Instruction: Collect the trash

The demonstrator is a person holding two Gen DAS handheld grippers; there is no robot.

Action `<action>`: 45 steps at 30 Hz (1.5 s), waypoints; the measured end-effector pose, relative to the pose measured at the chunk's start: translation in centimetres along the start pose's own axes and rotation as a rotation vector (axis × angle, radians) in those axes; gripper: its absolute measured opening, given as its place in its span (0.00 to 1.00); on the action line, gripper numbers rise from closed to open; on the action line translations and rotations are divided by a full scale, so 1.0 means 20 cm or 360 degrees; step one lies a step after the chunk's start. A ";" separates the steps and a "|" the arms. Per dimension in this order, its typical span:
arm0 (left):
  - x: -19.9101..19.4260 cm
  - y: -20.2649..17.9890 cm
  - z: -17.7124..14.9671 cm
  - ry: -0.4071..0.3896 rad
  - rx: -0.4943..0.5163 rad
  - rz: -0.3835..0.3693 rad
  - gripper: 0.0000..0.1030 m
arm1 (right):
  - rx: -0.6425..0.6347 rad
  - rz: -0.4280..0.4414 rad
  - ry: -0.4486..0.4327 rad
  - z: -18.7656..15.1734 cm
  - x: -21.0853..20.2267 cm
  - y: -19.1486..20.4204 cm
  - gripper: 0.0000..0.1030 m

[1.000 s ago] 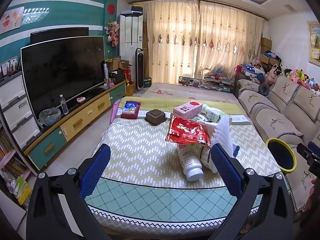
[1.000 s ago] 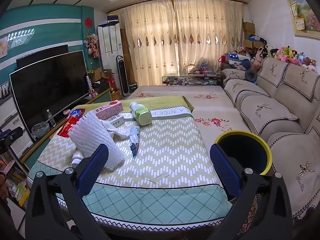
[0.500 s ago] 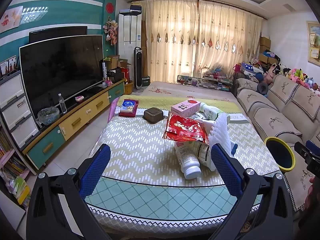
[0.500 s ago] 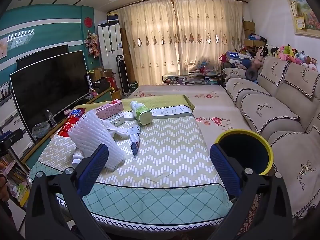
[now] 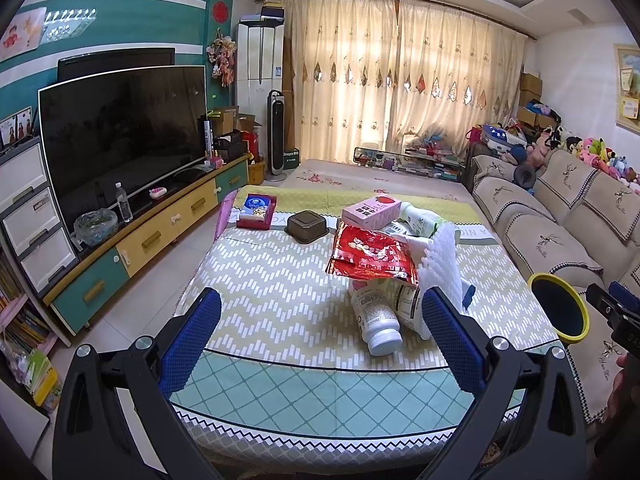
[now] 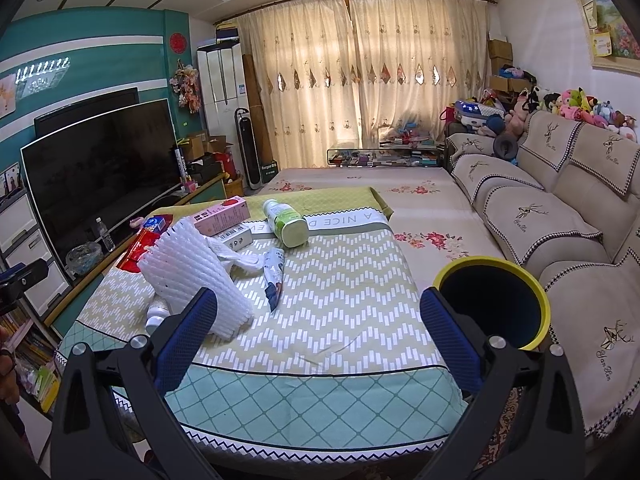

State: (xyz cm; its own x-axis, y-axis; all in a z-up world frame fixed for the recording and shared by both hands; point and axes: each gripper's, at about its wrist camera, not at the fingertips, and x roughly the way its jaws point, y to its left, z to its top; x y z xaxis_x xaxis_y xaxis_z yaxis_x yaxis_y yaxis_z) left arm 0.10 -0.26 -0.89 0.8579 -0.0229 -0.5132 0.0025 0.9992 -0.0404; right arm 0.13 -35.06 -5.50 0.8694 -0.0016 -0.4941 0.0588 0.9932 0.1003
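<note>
Trash lies on the cloth-covered table [image 5: 280, 300]: a red foil bag [image 5: 372, 256], a white bottle on its side [image 5: 378, 320], white foam netting [image 5: 440, 264] [image 6: 192, 272], a pink carton [image 5: 370, 210] [image 6: 220, 216], a green-white bottle [image 6: 286, 222] and a small wrapper [image 6: 274, 276]. A yellow-rimmed bin [image 6: 494, 308] [image 5: 560, 312] stands right of the table. My left gripper [image 5: 320, 336] is open and empty before the table's near edge. My right gripper [image 6: 318, 336] is open and empty too.
A brown square dish [image 5: 306, 226] and a red tray [image 5: 256, 210] sit at the table's far left. A TV [image 5: 120, 136] on a low cabinet lines the left wall. A sofa [image 6: 560, 216] runs along the right.
Both views have shifted only slightly; the left gripper has drifted a little nearer the table. Nothing on the table has moved.
</note>
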 end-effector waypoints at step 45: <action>0.04 0.00 -0.02 0.0039 -0.0006 -0.0006 0.96 | 0.0006 0.0007 0.0018 -0.02 0.06 0.05 0.94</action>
State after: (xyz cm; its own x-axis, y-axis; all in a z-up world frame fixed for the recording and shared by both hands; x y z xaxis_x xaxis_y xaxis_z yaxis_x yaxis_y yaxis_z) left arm 0.49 -0.38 -1.61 0.8452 -0.0277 -0.5337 0.0039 0.9990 -0.0456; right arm 1.07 -33.97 -6.37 0.8641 0.0044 -0.5033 0.0566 0.9928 0.1058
